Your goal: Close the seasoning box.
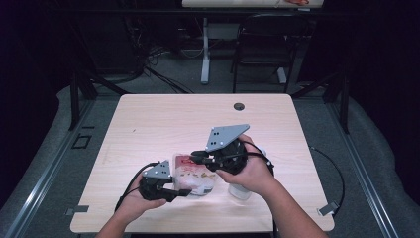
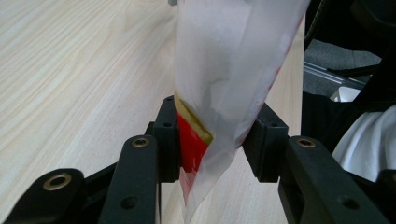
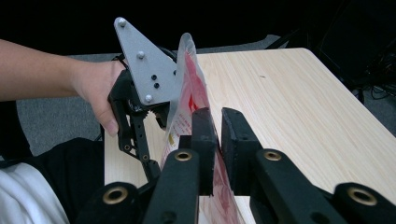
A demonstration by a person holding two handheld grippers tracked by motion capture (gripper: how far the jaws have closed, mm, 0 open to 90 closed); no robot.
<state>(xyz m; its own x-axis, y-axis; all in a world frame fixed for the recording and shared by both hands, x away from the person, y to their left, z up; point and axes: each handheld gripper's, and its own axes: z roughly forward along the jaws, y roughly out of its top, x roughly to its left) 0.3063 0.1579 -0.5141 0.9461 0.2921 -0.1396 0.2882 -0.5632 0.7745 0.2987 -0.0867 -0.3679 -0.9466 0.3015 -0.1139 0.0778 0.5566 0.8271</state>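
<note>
A clear plastic bag (image 1: 195, 173) with red print and pale snacks inside lies near the table's front edge, between both hands. My left gripper (image 1: 185, 192) reaches in from the left and is shut on the bag's near edge. In the left gripper view its jaws (image 2: 217, 140) pinch the bag (image 2: 229, 70) from both sides. My right gripper (image 1: 195, 156) sits at the bag's far edge. In the right gripper view its jaws (image 3: 218, 130) stand slightly apart, with the bag (image 3: 189, 88) lying against the left pad and a gap beside it.
The light wooden table (image 1: 163, 114) has a cable hole (image 1: 239, 106) at the back. A pale translucent container (image 1: 238, 191) lies under the right hand. A black chair (image 1: 262, 44) and cables stand beyond the table. The left gripper's grey plate (image 3: 144, 70) shows behind the bag.
</note>
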